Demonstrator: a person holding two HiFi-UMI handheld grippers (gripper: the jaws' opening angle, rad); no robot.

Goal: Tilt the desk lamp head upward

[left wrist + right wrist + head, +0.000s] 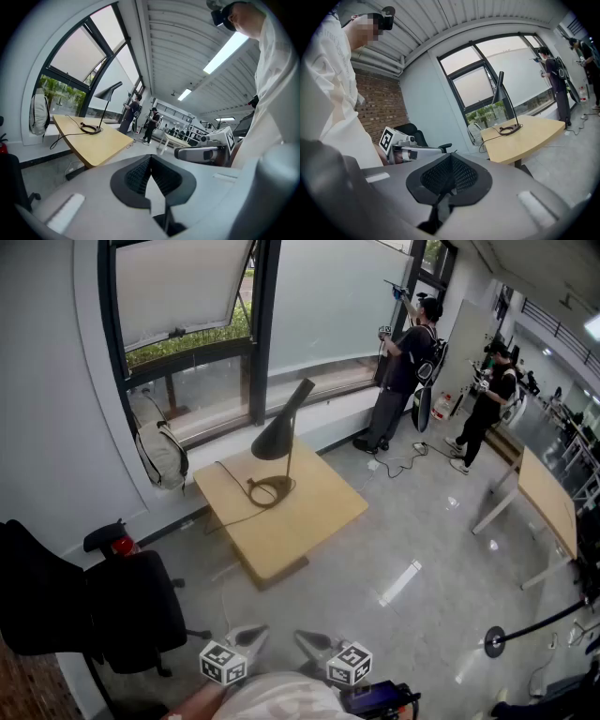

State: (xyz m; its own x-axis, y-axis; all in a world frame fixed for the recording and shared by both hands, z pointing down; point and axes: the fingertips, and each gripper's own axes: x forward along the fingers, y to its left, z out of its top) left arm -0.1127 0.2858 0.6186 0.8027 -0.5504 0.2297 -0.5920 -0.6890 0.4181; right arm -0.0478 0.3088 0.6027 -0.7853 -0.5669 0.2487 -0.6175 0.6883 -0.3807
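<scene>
A black desk lamp (282, 430) with a cone head pointing down to the left stands on a small wooden desk (309, 521) near the window. Its ring base (270, 489) and cord lie on the desktop. Both grippers are held low by the person's body, far from the desk. My left gripper (249, 637) and right gripper (312, 644) are shut and empty. The left gripper view shows its shut tips (150, 160), the lamp (108, 90) far off and the right gripper (206, 152) beside it. The right gripper view shows its shut tips (451, 157) and the lamp (500, 92).
A black office chair (112, 601) stands at the left, with a red extinguisher (123, 545) behind it. A backpack (160, 453) leans under the window. Two people (405, 362) (487, 409) work at the far window, near floor cables. A second table (548, 498) is at the right.
</scene>
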